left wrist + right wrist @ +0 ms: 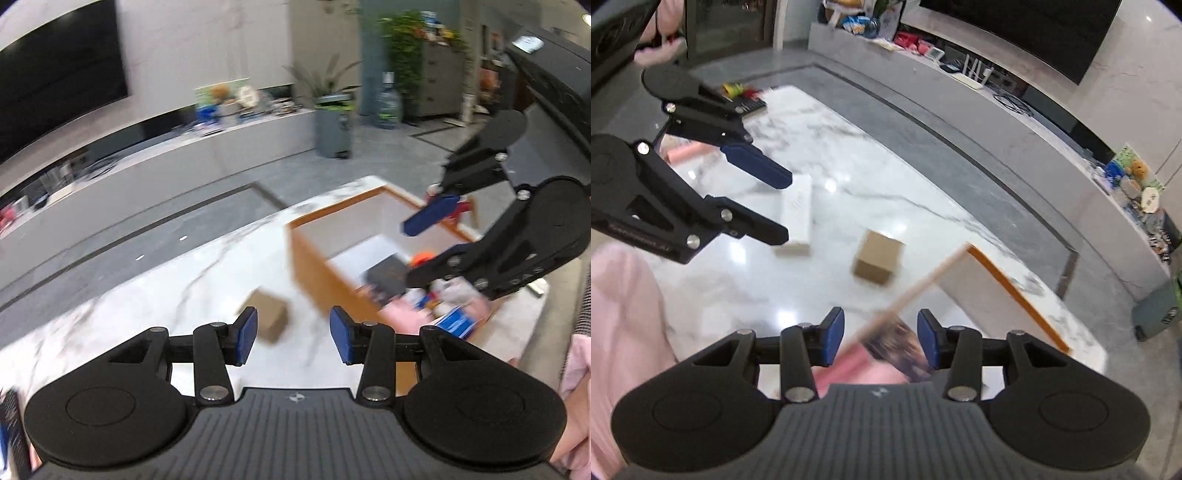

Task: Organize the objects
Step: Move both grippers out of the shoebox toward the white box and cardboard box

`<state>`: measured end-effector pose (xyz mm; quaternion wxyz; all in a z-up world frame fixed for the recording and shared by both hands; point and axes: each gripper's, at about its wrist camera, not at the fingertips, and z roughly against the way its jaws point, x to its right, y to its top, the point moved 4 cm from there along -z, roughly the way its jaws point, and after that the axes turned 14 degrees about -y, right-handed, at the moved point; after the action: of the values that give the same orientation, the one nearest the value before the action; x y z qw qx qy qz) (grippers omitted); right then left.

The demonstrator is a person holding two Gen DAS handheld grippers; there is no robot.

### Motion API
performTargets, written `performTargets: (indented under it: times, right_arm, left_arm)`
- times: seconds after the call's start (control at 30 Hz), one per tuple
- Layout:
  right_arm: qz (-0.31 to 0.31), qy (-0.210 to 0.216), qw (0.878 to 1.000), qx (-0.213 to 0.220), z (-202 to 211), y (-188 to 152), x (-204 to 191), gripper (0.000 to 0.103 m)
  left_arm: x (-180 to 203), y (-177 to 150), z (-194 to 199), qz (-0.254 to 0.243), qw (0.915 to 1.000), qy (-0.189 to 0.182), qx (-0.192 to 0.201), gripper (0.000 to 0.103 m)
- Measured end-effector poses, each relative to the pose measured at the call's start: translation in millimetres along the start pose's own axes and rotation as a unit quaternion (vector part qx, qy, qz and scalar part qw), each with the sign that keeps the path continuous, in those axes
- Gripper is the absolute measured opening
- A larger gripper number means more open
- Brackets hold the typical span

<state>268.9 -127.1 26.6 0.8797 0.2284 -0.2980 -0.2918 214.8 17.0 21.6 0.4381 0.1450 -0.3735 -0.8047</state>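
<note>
A small brown cardboard box (271, 317) lies on the white marble table (155, 295), just ahead of my open, empty left gripper (293, 334). It also shows in the right wrist view (879, 263). A wooden bin (314, 258) with white inner walls holds several items, among them a dark box (386, 277) and pink packs (402, 317). My right gripper (881, 338) is open above the bin's rim (923, 284); in the left wrist view it (421, 247) hovers over the bin. A white flat box (798, 214) lies on the table under the left gripper (779, 206).
A pink roll (685, 151) and colourful small items (738, 92) lie at the table's far end. A low grey TV bench (184, 147) with clutter runs beyond a strip of grey floor. A grey bin (334, 125) stands on the floor.
</note>
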Motion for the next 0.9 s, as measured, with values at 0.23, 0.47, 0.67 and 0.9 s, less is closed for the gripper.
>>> performTargets:
  times: [0.23, 0.47, 0.67, 0.9]
  right_arm:
    - [-0.014, 0.004, 1.000, -0.023, -43, 25, -37, 0.049]
    - [-0.021, 0.002, 0.999, -0.043, -109, 47, -56, 0.058]
    - [-0.024, -0.009, 0.997, -0.072, -157, 59, -66, 0.068]
    - [-0.033, -0.036, 0.992, -0.120, -220, 72, -52, 0.078]
  left_arm:
    - [-75, -36, 2, 0.145, 0.9883, 0.045, 0.014, 0.060]
    - [-136, -71, -22, 0.296, 0.9535, 0.051, 0.026, 0.075]
    - [-173, -94, -55, 0.376, 0.9217, 0.096, 0.007, 0.082]
    - [-186, -101, -84, 0.423, 0.8981, 0.119, -0.020, 0.083]
